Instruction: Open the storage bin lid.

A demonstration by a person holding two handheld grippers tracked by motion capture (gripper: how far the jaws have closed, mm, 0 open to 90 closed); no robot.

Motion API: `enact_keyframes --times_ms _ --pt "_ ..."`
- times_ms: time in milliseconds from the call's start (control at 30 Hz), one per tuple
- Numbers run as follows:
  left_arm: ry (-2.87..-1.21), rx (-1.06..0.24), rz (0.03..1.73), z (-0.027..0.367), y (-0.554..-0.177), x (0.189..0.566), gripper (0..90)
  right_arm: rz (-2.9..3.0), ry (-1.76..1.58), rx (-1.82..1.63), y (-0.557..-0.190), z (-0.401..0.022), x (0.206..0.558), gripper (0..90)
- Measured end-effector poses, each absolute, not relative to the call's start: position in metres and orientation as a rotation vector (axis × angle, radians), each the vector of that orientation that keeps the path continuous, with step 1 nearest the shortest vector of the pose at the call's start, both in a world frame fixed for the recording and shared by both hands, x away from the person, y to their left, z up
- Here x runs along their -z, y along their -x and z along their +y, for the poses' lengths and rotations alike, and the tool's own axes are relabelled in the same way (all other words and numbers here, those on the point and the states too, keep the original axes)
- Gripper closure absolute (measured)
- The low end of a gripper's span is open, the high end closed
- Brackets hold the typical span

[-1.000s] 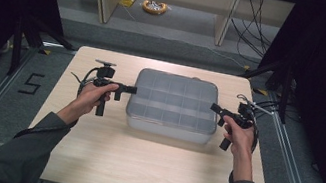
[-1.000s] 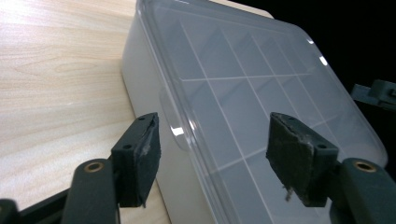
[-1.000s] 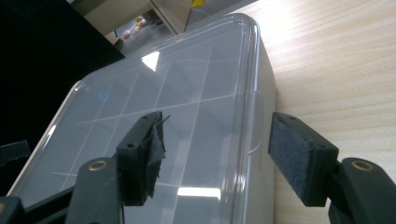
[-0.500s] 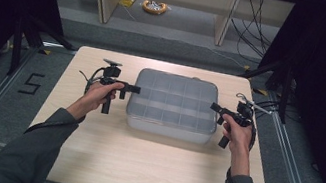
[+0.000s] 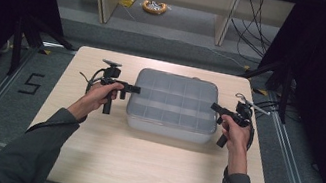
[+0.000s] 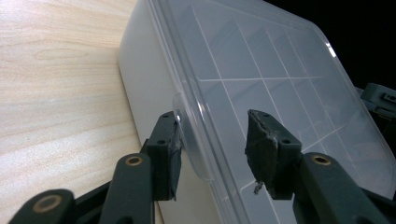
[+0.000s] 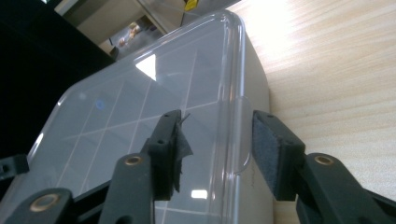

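Floor marking, left of the table: a black "5" on the grey floor.

Table: pale wood, carrying one box.

Left gripper: held in the person's left hand at the box's left edge. In the left gripper view its jaws have just been closing and straddle the lid's clear side tab; one pad touches the tab's outer face, the other stands above the lid with a gap, so nothing is clamped yet.

Box: translucent plastic organiser with a clear lid, lying flat at the table's middle, towards the far edge. Dividers mark a grid of compartments; contents cannot be made out through the lid. No label or brand is legible.

Right gripper: held in the right hand at the box's right edge. Its jaws have just been closing and stand either side of the right lid tab, pads apart from it, not gripping.

Shelf beyond the table: a yellow ring-shaped item lies on the floor under it.
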State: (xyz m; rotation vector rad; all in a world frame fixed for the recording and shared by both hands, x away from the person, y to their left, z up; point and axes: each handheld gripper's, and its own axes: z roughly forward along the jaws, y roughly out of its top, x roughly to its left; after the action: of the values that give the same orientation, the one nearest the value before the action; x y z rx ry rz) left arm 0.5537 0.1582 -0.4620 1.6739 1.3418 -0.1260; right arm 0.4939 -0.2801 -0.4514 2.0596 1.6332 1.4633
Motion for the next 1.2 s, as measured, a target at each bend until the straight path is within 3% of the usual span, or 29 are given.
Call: enact_keyframes --times_ms 500,1200 --pt "-1.625 0.07 1.307 0.162 -0.533 0.435 61.1 1.538 -1.92 -1.589 -0.485 -0.284 0.436 67.8" --pt "-1.622 0.02 1.21 0.169 -0.494 0.408 63.3 1.548 -1.876 -1.636 -0.45 -0.282 0.404 68.0"
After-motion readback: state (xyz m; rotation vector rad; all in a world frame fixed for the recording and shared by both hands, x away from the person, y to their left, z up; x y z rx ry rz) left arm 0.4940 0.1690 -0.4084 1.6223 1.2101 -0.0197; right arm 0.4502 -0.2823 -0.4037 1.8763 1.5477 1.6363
